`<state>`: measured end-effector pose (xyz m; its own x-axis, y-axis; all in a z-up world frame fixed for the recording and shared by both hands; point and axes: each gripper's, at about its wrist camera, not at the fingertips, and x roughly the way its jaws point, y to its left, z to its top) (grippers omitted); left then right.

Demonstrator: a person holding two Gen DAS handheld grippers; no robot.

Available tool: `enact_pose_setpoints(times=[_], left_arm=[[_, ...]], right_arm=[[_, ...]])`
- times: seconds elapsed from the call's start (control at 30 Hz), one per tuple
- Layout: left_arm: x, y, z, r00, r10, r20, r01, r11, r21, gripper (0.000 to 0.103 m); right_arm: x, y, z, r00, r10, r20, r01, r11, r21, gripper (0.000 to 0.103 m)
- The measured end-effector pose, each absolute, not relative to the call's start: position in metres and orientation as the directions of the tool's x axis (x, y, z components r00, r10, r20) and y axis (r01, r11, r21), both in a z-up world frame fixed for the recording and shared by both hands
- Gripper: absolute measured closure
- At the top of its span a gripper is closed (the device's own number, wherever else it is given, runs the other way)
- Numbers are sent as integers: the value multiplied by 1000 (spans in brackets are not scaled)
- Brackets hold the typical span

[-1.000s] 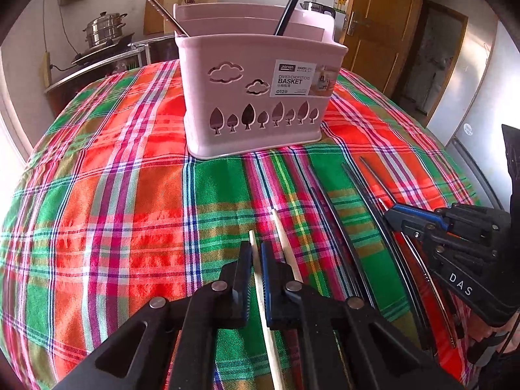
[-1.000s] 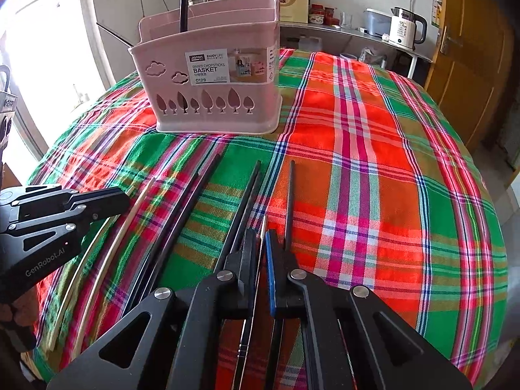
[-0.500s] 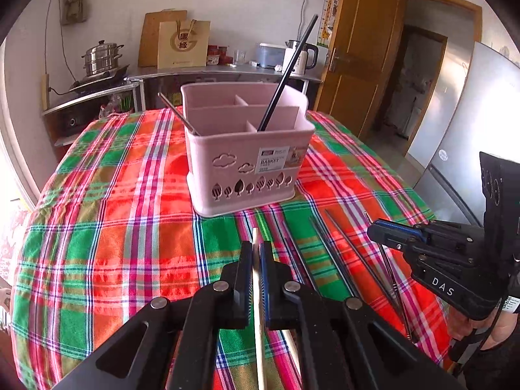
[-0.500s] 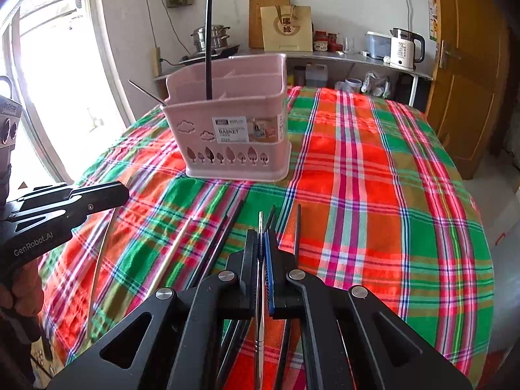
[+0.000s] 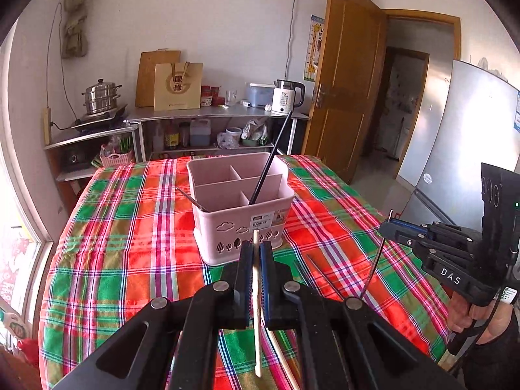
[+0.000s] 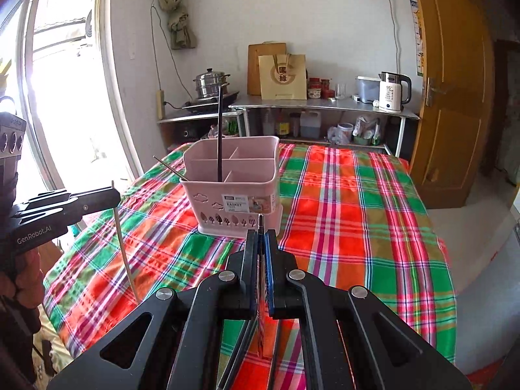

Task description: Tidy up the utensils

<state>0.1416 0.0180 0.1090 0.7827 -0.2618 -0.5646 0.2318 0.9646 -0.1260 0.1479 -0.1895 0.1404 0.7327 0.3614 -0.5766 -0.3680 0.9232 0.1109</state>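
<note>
Nearest in the left wrist view, the left tongs (image 5: 256, 253) are seen clamped on a pale wooden chopstick (image 5: 257, 308), which is held clear of the surface (image 5: 107, 260), its tip poking just past the fingertips and its long end hanging down below them. In the right wrist view, the right tongs (image 6: 260, 243) are likewise closed on a thin metal chopstick (image 6: 260, 224), whose tip stands just above the fingertips. A second pale chopstick (image 5: 282, 354) and several dark chopsticks (image 5: 317, 266) are left lying on the plaid cloth near the front edge of the surface, under and between the two tongs. A hand (image 5: 468, 318) is seen gripping the handle of the right tongs at the right edge of the left view. Farther back, near the middle of the surface, a pink divided basket (image 5: 240, 224) is set upright; a black chopstick (image 5: 269, 159) is leaned in one of its front compartments and a metal chopstick (image 5: 191, 198) in the front compartment at its left end. Beyond the far edge, a steel shelf (image 5: 214, 113) with a kettle (image 5: 286, 97) is ranged against the wall.
</note>
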Motion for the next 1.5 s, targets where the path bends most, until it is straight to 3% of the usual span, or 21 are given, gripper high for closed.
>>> enact_pose_setpoints(times=[0.87, 1.5], left_arm=[[141, 36, 120, 774, -267, -574, 225, 963, -145, 99], [217, 51, 206, 823, -271, -499, 224, 962, -154, 99]], right_arm=[[143, -185, 156, 734, 393, -553, -400, 909, 116, 99], [202, -134, 218, 747, 494, -445, -491, 861, 131, 99]])
